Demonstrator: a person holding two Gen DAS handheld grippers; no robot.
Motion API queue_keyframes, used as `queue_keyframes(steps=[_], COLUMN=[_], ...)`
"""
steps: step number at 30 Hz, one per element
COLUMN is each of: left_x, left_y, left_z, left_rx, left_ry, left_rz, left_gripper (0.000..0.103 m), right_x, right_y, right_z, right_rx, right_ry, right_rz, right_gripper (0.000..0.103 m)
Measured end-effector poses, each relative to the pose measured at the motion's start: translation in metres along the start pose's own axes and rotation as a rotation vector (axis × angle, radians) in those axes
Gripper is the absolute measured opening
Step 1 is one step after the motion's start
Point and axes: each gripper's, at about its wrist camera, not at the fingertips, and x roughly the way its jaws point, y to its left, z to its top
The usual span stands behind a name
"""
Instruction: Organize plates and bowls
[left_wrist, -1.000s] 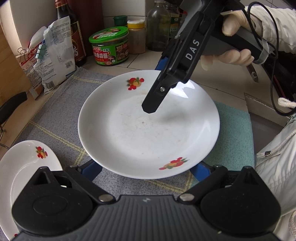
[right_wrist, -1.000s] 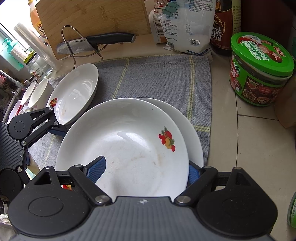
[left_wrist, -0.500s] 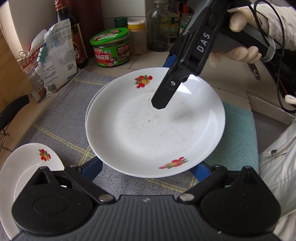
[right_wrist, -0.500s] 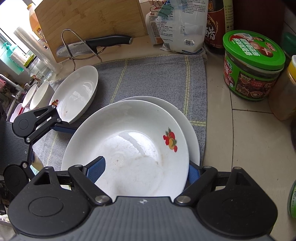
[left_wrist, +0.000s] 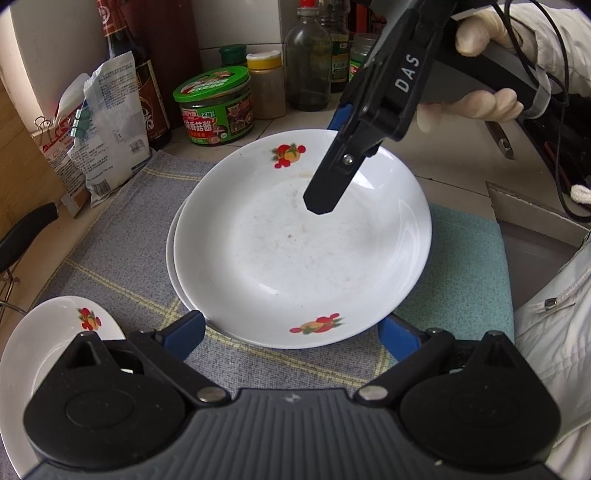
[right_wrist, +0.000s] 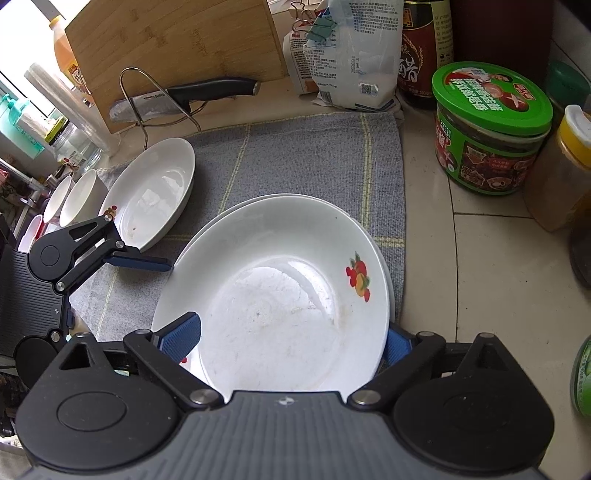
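Observation:
A white plate with fruit prints (left_wrist: 295, 258) sits on top of a second like plate (left_wrist: 173, 236) on the grey cloth. It also shows in the right wrist view (right_wrist: 277, 306), with the lower plate's rim (right_wrist: 384, 258) peeking out. My right gripper (right_wrist: 291, 338) is open, its fingers (right_wrist: 181, 334) either side of the top plate's rim. My left gripper (left_wrist: 291, 334) is open at the plate's near edge, one finger under the rim. Whether either touches the plate I cannot tell.
A third white plate (right_wrist: 151, 195) and two white bowls (right_wrist: 74, 195) lie at the cloth's left. A knife on a wire stand (right_wrist: 192, 96), a cutting board, a salt bag (left_wrist: 110, 129), a green-lidded jar (right_wrist: 487, 129) and bottles line the back. A teal cloth (left_wrist: 465, 280) lies right.
The top plate has moved over the second plate and come down onto it, with both grippers following. The lower plate now shows only as a thin rim.

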Motion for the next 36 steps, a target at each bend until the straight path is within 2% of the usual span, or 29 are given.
queue_keyframes(steps=[21,26,31,36], left_x=[-0.022,-0.031,-0.047,-0.075], left_y=[-0.009,-0.012,-0.014,-0.006], left_z=[-0.014,-0.019,-0.026,-0.04], left_rx=[-0.019,-0.027,-0.08,-0.221], left_ry=[-0.038,-0.057,-0.114,-0.175], left_rz=[0.036,0.054,0.138,0.254], left_gripper=[0.099,0.1,0.101,0.102], right_x=[0.004,-0.001,-0.014,-0.011], right_y=[0.017,0.024,0.052,0.09], right_z=[-0.008,-0.014,-0.02,-0.029], right_rx=[-0.02,-0.062,-0.203,-0.344], right_ry=[0.035,0.02,-0.082,-0.156], right_rz=[-0.145,-0.18,-0.276,-0.314], right_gripper=[0.103,0.103,0.103,0.103])
